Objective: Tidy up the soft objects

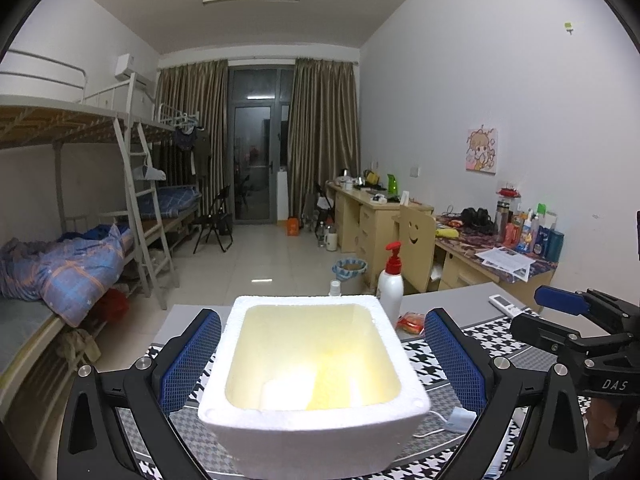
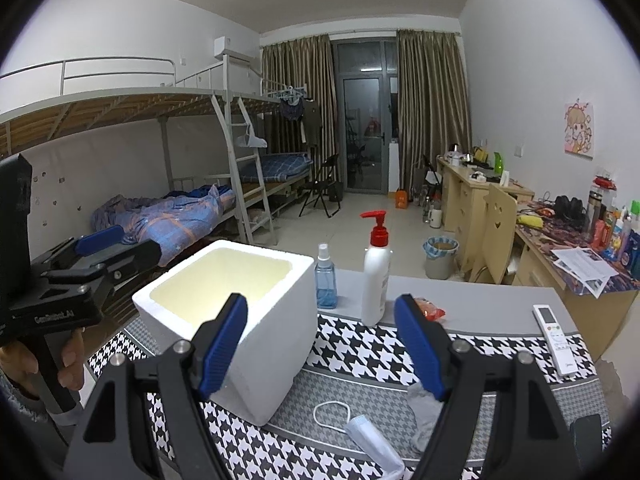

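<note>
A white foam box (image 1: 316, 360) with a yellowish inside stands on the houndstooth mat (image 2: 360, 344); it also shows in the right wrist view (image 2: 256, 320). My left gripper (image 1: 320, 356) is open, its blue pads on either side of the box. My right gripper (image 2: 320, 344) is open and empty, to the right of the box. A folded face mask (image 2: 372, 440) with a white loop lies on the mat below it, and also shows in the left wrist view (image 1: 460, 418). A grey cloth (image 2: 424, 412) lies partly under the right finger.
A white pump bottle with a red top (image 2: 376, 276), a blue spray bottle (image 2: 326, 280), a red snack packet (image 2: 430, 308) and a white remote (image 2: 554, 338) sit at the back of the table. Bunk beds stand at left, cluttered desks at right.
</note>
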### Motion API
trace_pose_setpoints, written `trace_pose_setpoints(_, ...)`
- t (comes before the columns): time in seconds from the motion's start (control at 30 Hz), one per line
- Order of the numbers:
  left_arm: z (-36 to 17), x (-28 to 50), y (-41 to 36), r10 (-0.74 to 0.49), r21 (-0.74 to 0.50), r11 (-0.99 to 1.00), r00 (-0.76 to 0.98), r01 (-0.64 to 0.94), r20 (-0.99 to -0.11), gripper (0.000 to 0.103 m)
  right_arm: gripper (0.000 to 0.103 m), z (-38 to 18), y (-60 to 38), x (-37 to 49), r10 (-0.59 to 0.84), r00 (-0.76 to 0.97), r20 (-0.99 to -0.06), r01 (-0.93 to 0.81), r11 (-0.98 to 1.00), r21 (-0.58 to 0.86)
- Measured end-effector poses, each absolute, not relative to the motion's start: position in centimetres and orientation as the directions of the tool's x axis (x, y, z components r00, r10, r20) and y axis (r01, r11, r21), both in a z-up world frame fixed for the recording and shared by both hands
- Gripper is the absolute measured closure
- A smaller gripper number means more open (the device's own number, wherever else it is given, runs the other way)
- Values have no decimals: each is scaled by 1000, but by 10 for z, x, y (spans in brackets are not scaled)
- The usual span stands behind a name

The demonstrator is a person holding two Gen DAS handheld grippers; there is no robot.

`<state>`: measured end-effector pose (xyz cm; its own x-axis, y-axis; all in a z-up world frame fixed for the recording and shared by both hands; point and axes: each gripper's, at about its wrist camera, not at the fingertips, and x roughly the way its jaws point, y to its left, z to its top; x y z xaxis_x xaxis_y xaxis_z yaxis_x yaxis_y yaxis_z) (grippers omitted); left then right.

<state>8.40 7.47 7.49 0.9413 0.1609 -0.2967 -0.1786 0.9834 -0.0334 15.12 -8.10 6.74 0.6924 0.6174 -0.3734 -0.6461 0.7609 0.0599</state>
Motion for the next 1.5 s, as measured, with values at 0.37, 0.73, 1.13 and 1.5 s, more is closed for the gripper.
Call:
trace_pose_setpoints(0.37, 76, 65, 55, 148, -25, 987, 952, -160, -268, 1, 23, 72, -101, 131, 611, 712, -347, -636, 770, 52)
trace_pose_setpoints(0.73, 77, 53, 36, 131, -22, 990, 963, -140, -236, 1, 23, 66, -119, 124, 582, 739, -338, -607, 794, 40)
trace_pose_setpoints(1.13, 62, 55, 14, 88, -25, 995, 966, -97, -243, 1, 15, 56, -139, 120, 544, 777, -317, -564, 825, 35)
trace_pose_setpoints(1.5, 51, 59, -3, 16, -13, 1000, 963, -20, -270, 1, 15, 44, -159, 123, 501, 799, -332, -512, 857, 63)
